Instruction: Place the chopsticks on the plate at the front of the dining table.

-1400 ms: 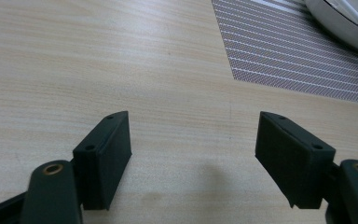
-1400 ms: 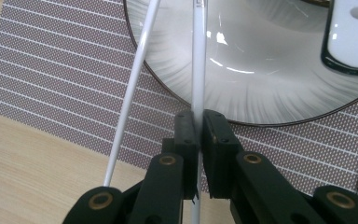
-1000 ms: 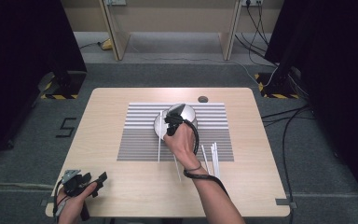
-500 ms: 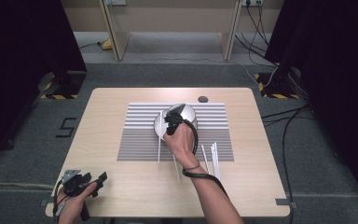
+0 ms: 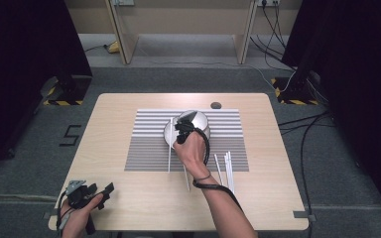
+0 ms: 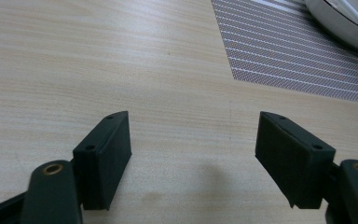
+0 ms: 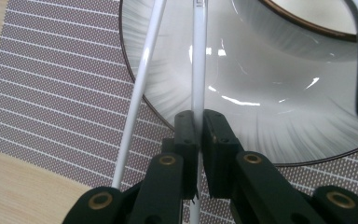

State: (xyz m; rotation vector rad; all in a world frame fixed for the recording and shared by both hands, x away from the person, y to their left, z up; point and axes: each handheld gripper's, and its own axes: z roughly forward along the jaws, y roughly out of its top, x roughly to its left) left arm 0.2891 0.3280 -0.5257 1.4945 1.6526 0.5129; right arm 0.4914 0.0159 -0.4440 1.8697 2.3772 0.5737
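Note:
A white plate (image 5: 202,120) with a dark rim sits on a grey striped placemat (image 5: 149,153) in the middle of the wooden table. My right gripper (image 5: 181,131) hovers at the plate's near edge. In the right gripper view that gripper (image 7: 199,116) is shut on a white chopstick (image 7: 198,56) that reaches out over the plate (image 7: 270,112). A second white chopstick (image 7: 137,98) leans on the plate's left rim. My left gripper (image 5: 101,191) rests near the table's front left corner, open, with bare wood between its jaws (image 6: 193,126).
Several more white chopsticks (image 5: 226,168) lie at the placemat's right front edge. A small dark disc (image 5: 216,105) sits near the table's far edge. A white bowl (image 7: 307,18) stands on the plate. The placemat's corner (image 6: 298,60) lies ahead of the left gripper.

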